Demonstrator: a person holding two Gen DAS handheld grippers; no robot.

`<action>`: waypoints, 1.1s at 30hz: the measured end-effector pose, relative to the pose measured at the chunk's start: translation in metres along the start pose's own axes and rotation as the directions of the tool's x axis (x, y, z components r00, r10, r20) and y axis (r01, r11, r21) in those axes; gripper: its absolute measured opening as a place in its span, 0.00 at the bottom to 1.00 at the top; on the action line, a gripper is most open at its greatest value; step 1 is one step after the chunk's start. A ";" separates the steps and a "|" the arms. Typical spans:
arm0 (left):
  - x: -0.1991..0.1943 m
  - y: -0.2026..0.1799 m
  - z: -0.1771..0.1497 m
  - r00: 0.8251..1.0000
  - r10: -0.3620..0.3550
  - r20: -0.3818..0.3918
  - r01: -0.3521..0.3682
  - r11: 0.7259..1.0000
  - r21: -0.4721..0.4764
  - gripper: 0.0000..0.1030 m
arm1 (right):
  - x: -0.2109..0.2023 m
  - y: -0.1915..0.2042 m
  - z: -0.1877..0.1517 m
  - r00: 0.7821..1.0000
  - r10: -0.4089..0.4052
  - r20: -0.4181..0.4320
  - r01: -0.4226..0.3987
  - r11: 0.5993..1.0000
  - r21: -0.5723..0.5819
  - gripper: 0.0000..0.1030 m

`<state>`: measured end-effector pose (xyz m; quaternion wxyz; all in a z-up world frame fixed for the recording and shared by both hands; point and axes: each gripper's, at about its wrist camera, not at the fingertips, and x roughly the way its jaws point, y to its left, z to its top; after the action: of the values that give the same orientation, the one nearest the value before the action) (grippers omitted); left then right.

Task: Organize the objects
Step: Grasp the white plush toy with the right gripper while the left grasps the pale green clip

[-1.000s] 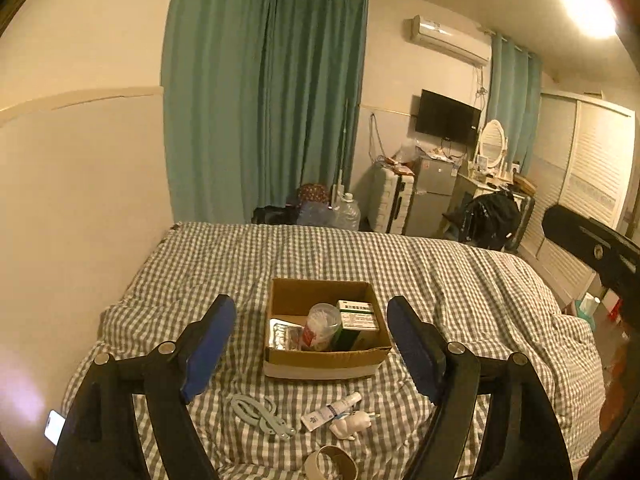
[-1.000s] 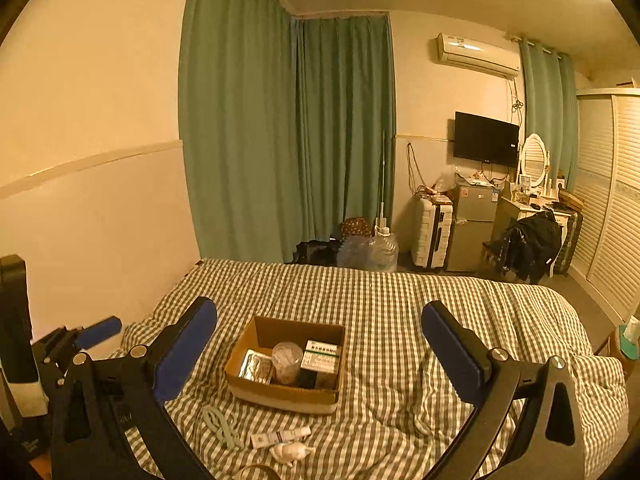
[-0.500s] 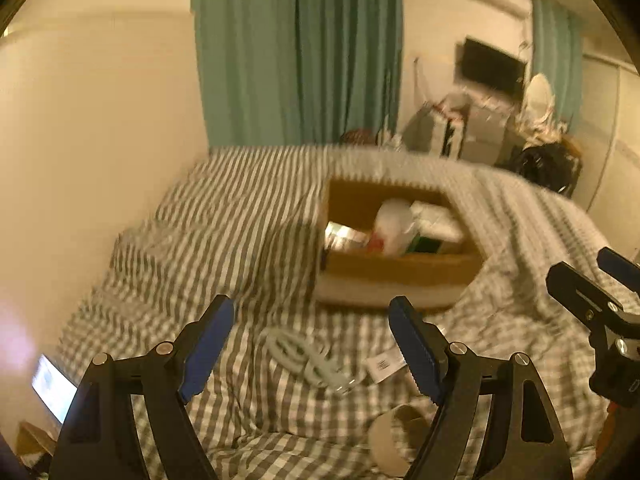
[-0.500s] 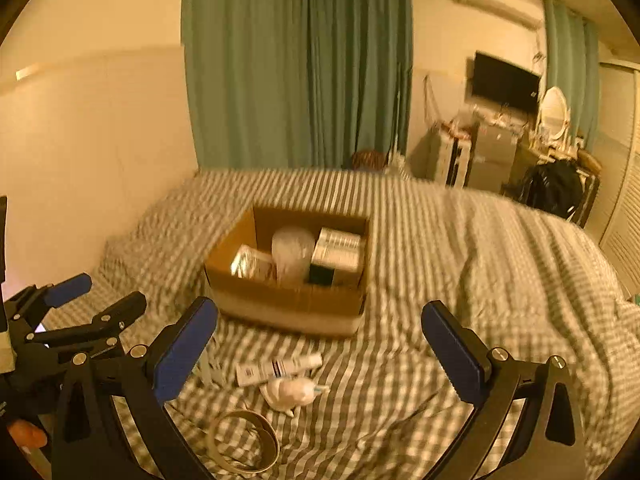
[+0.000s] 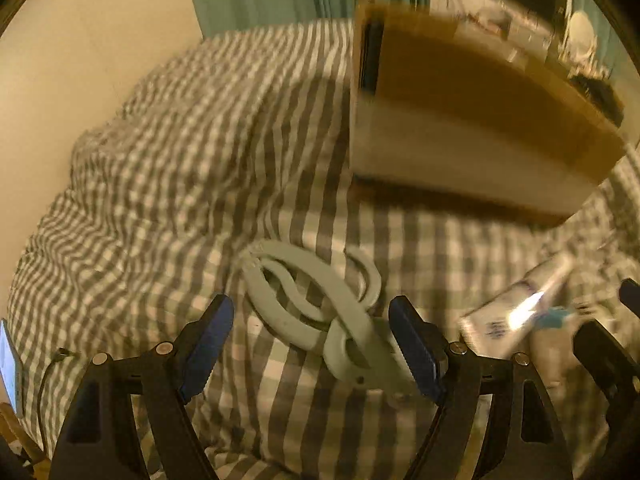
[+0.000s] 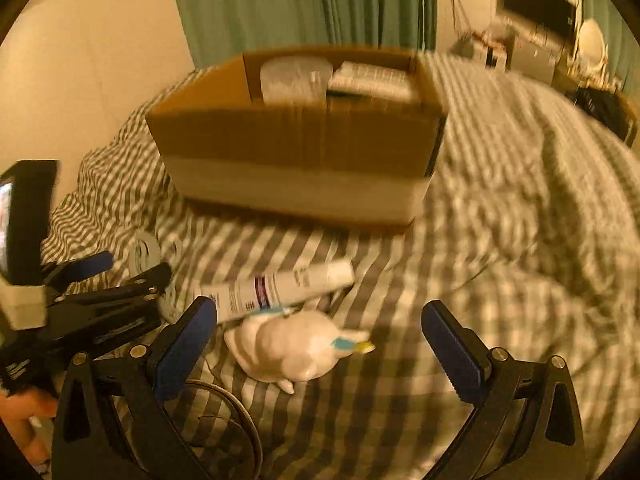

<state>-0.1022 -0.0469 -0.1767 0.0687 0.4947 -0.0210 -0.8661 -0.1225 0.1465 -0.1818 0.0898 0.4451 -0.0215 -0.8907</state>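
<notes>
A cardboard box (image 6: 296, 148) sits on the checked bedspread, holding a clear plastic tub (image 6: 294, 78) and a flat carton (image 6: 374, 80). In front of it lie pale green clips (image 5: 312, 300), a white tube (image 6: 276, 288), a white animal figure (image 6: 292, 344) and a tape ring (image 6: 236, 412). My left gripper (image 5: 310, 340) is open, low over the green clips, which lie between its blue pads. My right gripper (image 6: 320, 348) is open around the white figure, just above it. The left gripper also shows at the left of the right wrist view.
The box (image 5: 472, 120) stands close ahead of both grippers. A cream wall (image 6: 92, 72) runs along the bed's left side, with green curtains (image 6: 304, 4) behind. A phone (image 5: 8, 364) lies at the bed's left edge. A person's hand (image 6: 28, 412) holds the left tool.
Both grippers have dropped and moved forward toward the bed. The clips now sit between the left pads and the white figure between the right pads. Both stay open.
</notes>
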 end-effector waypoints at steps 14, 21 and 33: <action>0.012 -0.002 -0.012 0.997 -0.069 -0.018 0.069 0.998 0.009 0.76 | 0.017 0.021 -0.020 0.999 0.008 -0.038 -0.011 0.997 -0.077 0.78; -0.009 0.004 -0.023 0.992 -0.123 -0.031 0.122 0.992 -0.032 0.36 | -0.001 0.029 -0.027 0.998 0.046 -0.031 -0.048 0.997 -0.056 0.77; -0.061 0.030 -0.038 0.983 -0.182 0.006 0.183 0.982 -0.041 0.14 | -0.066 0.047 -0.017 0.996 0.047 0.077 -0.040 0.995 -0.096 0.77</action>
<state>-0.0363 -0.0665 -0.1411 -0.0006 0.4920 0.0425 -0.8696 -0.0637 0.1131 -0.1341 0.1291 0.4040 0.0072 -0.9056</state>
